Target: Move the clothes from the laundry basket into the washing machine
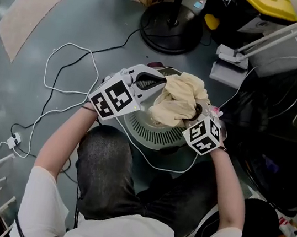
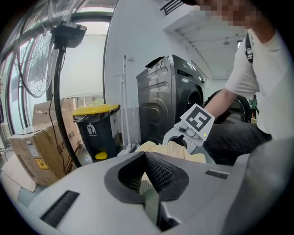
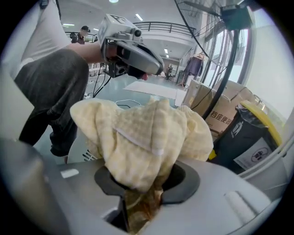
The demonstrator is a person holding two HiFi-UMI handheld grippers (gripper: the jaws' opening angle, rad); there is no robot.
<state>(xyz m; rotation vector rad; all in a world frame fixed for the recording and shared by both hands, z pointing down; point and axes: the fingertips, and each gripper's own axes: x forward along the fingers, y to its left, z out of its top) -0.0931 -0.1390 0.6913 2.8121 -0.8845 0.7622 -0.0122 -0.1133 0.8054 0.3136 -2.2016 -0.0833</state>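
We see the washing machine (image 2: 171, 98) beside us and the laundry basket (image 1: 154, 136) at our knees. Just above the basket is the cream cloth (image 1: 178, 100), bunched in our right gripper (image 3: 138, 195), whose jaws are narrowly apart around it. Our left gripper (image 2: 148, 176), nearly closed, pinches the cloth's edge.

Pale yellow checked cloth (image 1: 179, 100): crumpled bundle, gripped by left gripper (image 1: 162, 86) and right gripper (image 1: 197, 113), over laundry basket (image 1: 154, 135). Laundry basket: round, grey, slatted, on floor. Washing machine (image 2: 167, 101): dark grey, upright, nearby.
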